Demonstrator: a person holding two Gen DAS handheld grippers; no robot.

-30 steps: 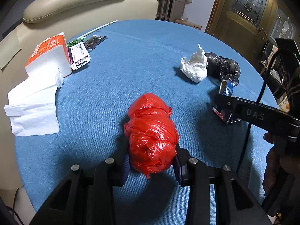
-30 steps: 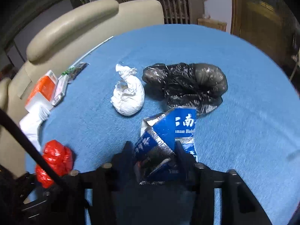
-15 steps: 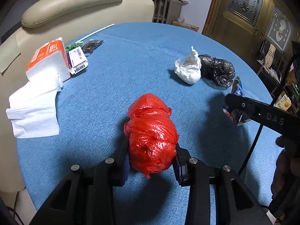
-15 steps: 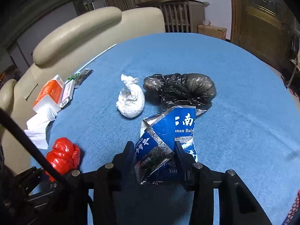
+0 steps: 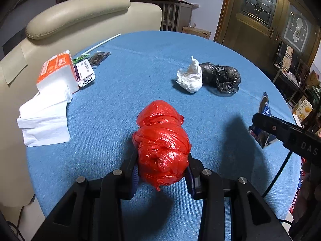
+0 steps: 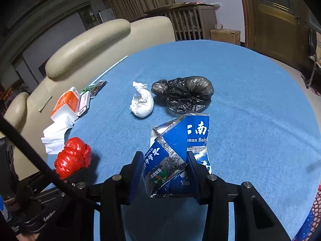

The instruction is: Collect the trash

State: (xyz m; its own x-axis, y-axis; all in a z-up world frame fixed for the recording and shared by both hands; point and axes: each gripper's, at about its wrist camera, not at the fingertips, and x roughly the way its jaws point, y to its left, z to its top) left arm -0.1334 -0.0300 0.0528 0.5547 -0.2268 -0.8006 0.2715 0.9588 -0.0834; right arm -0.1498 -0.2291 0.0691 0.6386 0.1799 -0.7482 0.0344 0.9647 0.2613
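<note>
Carrying two pieces of trash clear of the blue table

I have the left gripper (image 5: 161, 172) pinching the red bag bundle (image 5: 161, 142) low on its knotted bulk, jaws pressed into the crinkled plastic from both sides, so the bundle stands out ahead of the fingers and cannot roll free. The right gripper (image 6: 163, 170) is clamped on the torn blue foil carton (image 6: 180, 148), jaws squeezing its crumpled lower half; the flattened upper flap sticks up past the fingertips. I judge both grips are set low like this so the loose ends stay visible and do not snag.

Taking the white bag bundle (image 6: 142, 105) as my landmark: the black bag bundle (image 6: 183, 94) lies touching it on its right, both resting on the blue table (image 6: 250, 110). The blue foil carton hangs nearer to me than the white bundle, slightly right. The red bundle is nearer to me and well to its left. The tissue pack (image 5: 57, 71) sits far left of the white bundle at the table edge, with loose tissues (image 5: 44, 118) spilling from it and a barcoded packet (image 5: 85, 75) just beside it.

No bin or collecting bag shows in either view, so I cannot say where these go. The white and black bundles are knotted shut; their contents are hidden. By my reckoning, two items are in hand and two remain.
</note>
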